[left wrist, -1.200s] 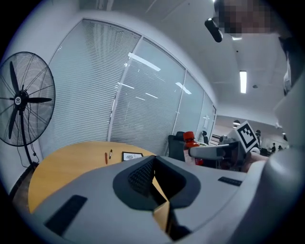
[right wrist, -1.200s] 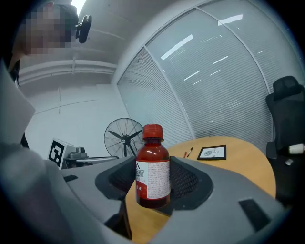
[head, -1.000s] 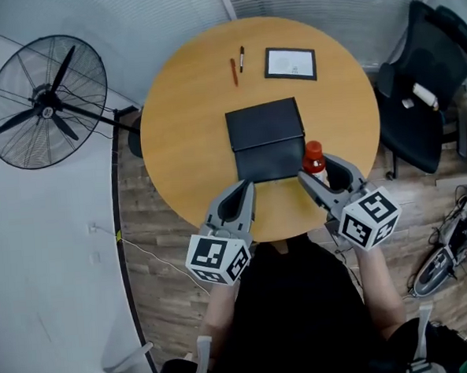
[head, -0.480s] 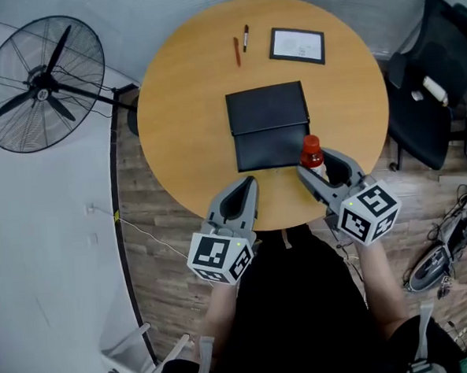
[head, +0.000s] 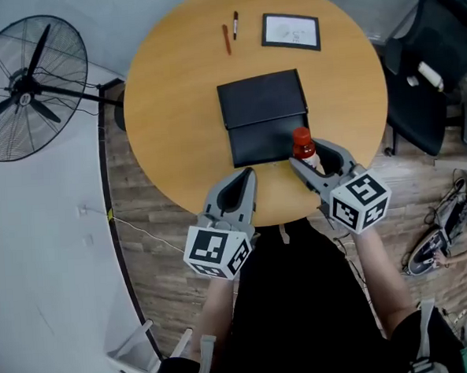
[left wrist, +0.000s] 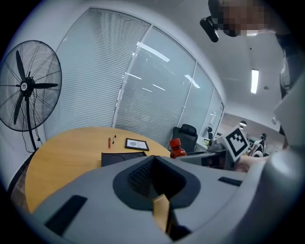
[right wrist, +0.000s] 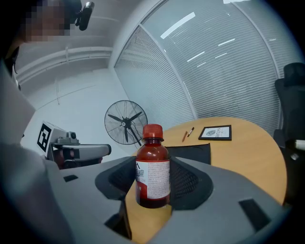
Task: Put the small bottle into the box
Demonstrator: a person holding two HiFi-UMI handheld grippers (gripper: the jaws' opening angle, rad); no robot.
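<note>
Indoors, round table [head: 173, 106] near fan [head: 22, 88]; right claw [head: 311, 156] tight on bottle [head: 303, 144], left claw [head: 246, 175] closed.

small bottle [right wrist: 153, 167]: red cap, dark reddish-brown body, white label with fine dark print.
box [head: 264, 117]: plain matt black.
table [head: 173, 106]: warm tan wood beneath the box.
pens beyond the box: orange-red pen [head: 227, 39], black pen [head: 235, 25].
framed card [head: 290, 31]: black frame, white centre, beyond the box.
left gripper [head: 246, 175], right gripper [head: 310, 153]: grey bodies, black linings, black-and-white square marker patterns.
fan [head: 26, 88]: black.
</note>
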